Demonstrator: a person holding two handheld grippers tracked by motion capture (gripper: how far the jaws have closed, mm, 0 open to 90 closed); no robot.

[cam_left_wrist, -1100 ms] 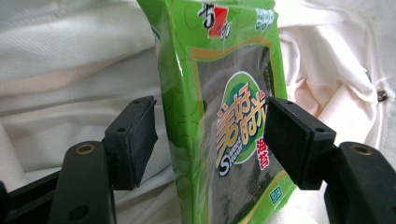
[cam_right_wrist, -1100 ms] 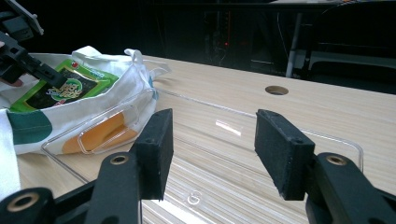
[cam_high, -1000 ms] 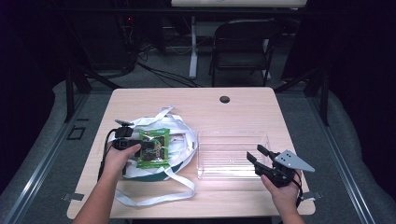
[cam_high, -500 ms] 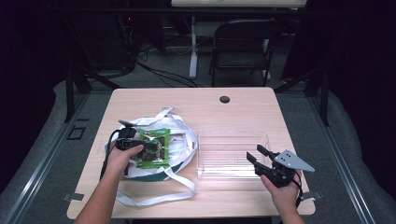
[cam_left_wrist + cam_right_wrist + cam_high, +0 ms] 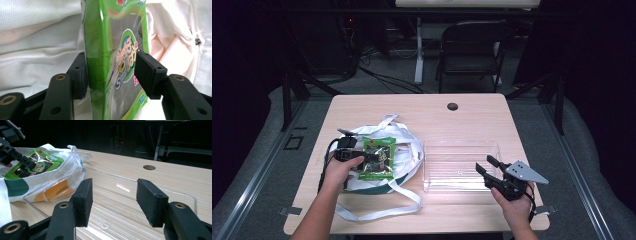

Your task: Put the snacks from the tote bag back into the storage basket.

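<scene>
Currently, green snack packet [image 5: 378, 157] lies on white tote bag [image 5: 407, 145]; clear tray [image 5: 460, 165] bare. Left gripper [image 5: 111, 75], jaws just closing, pads against packet's sides. Right gripper [image 5: 113, 200] wide apart over tray, holding nothing.

left claw [image 5: 111, 75]: black jaws, brass-ringed pivot screws, black cable | right claw [image 5: 490, 169]: black, square textured pads, grey three-cornered plate | forearms: bare, no sleeves

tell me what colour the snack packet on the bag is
Bright green snack packet with a dark window, clearest in the left gripper view.
</scene>
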